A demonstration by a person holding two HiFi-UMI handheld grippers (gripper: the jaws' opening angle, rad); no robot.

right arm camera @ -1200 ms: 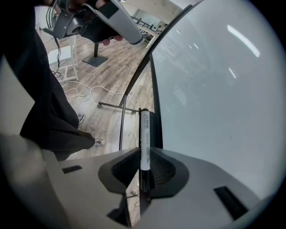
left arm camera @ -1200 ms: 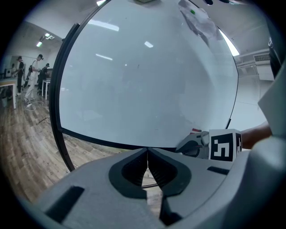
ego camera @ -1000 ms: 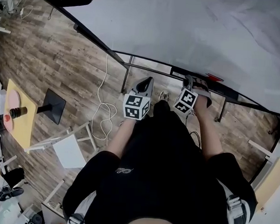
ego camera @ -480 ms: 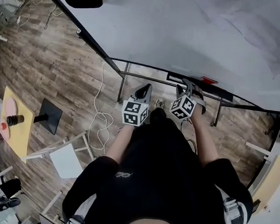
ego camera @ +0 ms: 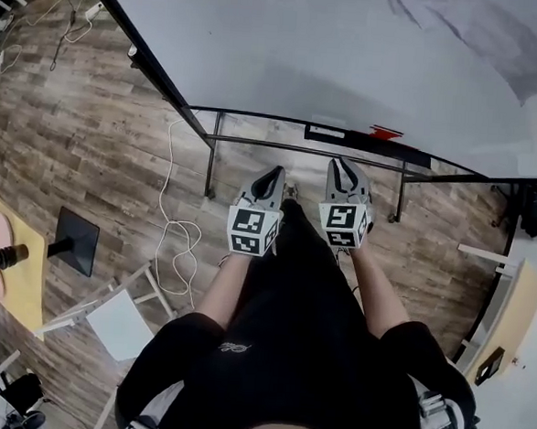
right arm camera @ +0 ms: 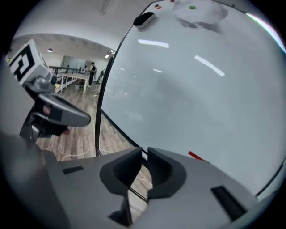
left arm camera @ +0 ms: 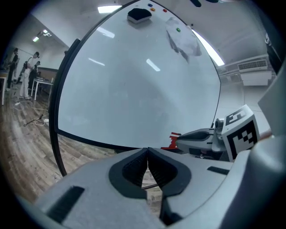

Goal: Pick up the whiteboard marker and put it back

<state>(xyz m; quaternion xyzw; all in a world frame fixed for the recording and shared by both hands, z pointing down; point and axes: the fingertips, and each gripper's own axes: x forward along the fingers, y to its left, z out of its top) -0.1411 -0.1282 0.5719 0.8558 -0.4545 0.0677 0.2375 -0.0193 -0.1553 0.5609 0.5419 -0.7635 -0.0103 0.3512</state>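
A red whiteboard marker (ego camera: pixel 384 132) lies on the black tray (ego camera: pixel 347 139) under the whiteboard (ego camera: pixel 335 49). It also shows as a red marker (left arm camera: pixel 172 141) in the left gripper view and as a red sliver of marker (right arm camera: pixel 196 156) in the right gripper view. My right gripper (ego camera: pixel 345 173) hangs just short of the tray, left of the marker and apart from it. Its jaws have just been closing to a narrow gap, with nothing between them. My left gripper (ego camera: pixel 273 177) is beside it, shut and empty, its tips touching.
A black eraser (left arm camera: pixel 139 14) and a white cloth (left arm camera: pixel 183 40) cling to the top of the board. Below it run the stand's metal bars (ego camera: pixel 282 148). On the wooden floor lie a white cable (ego camera: pixel 171 230), a black stand base (ego camera: pixel 74 241), a white chair (ego camera: pixel 119 313) and a yellow table (ego camera: pixel 13 264).
My right gripper has pulled back from the tray by the marker, risen and rolled so its marker cube faces up. The left gripper shifted slightly. The head view has moved closer over the board.
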